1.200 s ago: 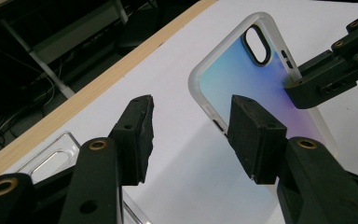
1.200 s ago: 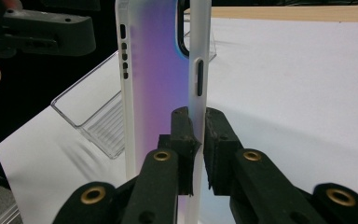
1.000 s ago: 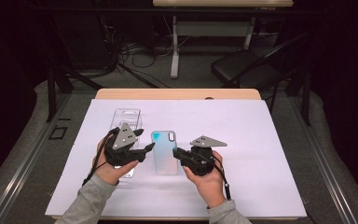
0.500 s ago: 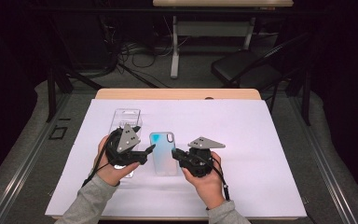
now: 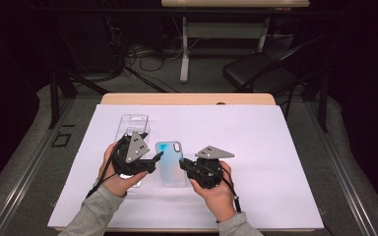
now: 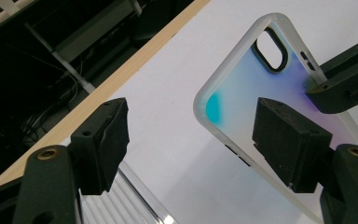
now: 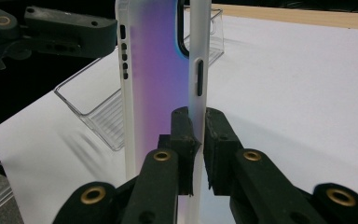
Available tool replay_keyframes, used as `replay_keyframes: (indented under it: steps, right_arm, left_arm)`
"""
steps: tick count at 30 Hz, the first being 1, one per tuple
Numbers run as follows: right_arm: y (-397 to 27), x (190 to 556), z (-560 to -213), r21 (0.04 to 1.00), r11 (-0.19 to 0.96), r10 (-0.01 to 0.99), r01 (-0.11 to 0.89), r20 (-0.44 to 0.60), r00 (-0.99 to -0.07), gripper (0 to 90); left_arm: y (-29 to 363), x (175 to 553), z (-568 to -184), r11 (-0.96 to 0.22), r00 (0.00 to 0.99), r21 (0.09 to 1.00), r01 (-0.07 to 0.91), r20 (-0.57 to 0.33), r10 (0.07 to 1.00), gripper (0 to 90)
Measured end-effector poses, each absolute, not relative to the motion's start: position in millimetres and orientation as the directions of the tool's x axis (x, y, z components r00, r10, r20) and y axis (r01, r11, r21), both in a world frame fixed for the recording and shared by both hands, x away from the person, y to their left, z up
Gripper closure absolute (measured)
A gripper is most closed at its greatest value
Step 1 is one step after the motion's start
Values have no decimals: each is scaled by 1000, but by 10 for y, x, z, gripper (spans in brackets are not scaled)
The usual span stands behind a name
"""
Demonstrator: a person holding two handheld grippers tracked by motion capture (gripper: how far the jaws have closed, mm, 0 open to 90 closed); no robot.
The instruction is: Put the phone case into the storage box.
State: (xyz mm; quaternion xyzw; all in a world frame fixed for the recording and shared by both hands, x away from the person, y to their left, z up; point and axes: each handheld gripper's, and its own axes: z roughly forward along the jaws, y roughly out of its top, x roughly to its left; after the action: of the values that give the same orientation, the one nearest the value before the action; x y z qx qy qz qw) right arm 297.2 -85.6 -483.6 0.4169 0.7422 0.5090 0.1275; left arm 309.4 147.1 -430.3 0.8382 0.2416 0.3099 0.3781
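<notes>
Two hand-held grippers work on one phone case (image 5: 172,162), which sits over the white-covered surface (image 5: 275,162) between them. The right hand-held gripper (image 7: 196,140) is clamped on one side rim of the case, pads pressing it from both faces. The left hand-held gripper (image 6: 191,135) stands with jaws apart and nothing pressed between them; its jaws have just been opening, and one pad (image 6: 286,140) hangs over the case's back near the opposite rim, without a grip.

Risks, as judged:
- Support rests on a single narrow pinch at a thin edge. The case could pivot about that pinch or slip out and drop flat, since the rim looks smooth and rounded.
- Hard clamping could bend the flexible wall inward, distorting the rim.
- If the left jaws close off-centre, they may push the case sideways rather than seize it.
- The clear plastic tray (image 5: 134,129) lies just beside the left hand; a swing could knock it.

Materials and shapes: the case is a frosted, translucent shell with rounded corners, its back tinted from teal to violet, with a black-ringed oblong camera opening (image 6: 271,48) and small button slots (image 7: 124,51) along the rim. The tray is rigid, transparent and ribbed. The gripper pads are matt black blocks.
</notes>
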Motion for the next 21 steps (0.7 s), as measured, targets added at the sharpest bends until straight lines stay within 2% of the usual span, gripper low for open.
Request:
replay_keyframes:
  steps: [12, 21]
  right_arm:
    - [-809, 2936, -4833, 867, 176, 755, 467, 186, -629, 835]
    - [-794, 2928, -4833, 866, 186, 757, 464, 175, -630, 836]
  left_arm:
    - [1471, 3103, -4323, -623, 679, 764, 170, 367, 636, 348]
    - [1470, 3096, -4327, -634, 682, 755, 167, 376, 628, 474]
